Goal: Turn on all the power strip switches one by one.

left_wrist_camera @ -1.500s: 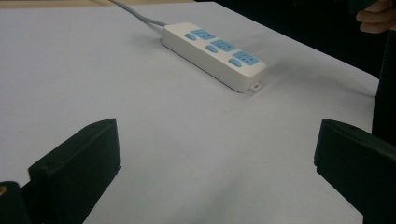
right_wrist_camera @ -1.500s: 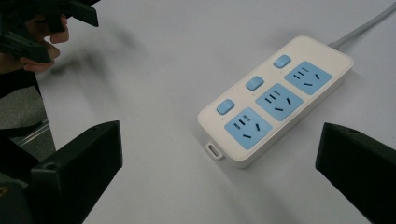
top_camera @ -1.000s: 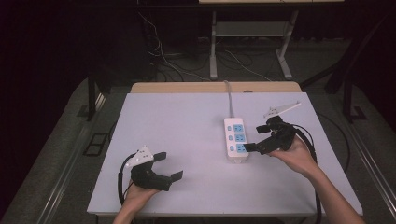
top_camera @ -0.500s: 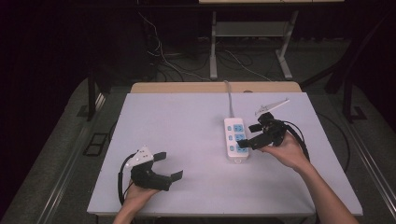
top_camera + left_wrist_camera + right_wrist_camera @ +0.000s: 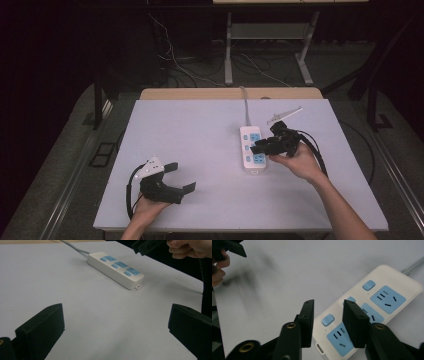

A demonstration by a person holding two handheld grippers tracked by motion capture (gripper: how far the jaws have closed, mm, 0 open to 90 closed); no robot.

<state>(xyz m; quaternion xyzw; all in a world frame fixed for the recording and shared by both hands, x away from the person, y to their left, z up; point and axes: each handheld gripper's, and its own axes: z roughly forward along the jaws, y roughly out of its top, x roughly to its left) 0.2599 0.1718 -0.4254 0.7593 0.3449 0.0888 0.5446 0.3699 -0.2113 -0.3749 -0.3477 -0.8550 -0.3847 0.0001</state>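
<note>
While the left gripper [image 5: 181,176] rests at the near left of the table [image 5: 190,130] with its jaws spread wide and nothing between them, the right gripper [image 5: 258,147] hangs over the power strip [image 5: 250,150] at the right of centre. The strip lies flat on the table, its long axis running near to far, with its grey cable [image 5: 245,109] leaving the far end toward the far table edge. It carries three blue sockets [image 5: 387,299], each with a blue switch [image 5: 328,319] beside it. In the right gripper view, the two black jaws stand partly closed with a narrow gap between them; they have just been closing. The gap lies above the near end of the strip, over the switch and socket there, and nothing is clamped between the pads. Whether a jaw tip touches the strip's top face cannot be told. In the high view, the right hand [image 5: 299,162] holds the gripper pointing left across the strip's middle and near sockets. In the left gripper view, the strip [image 5: 117,268] lies well apart from the wide-set jaws, farther off on the table, and the right gripper [image 5: 146,245] shows above its far right side.
</note>
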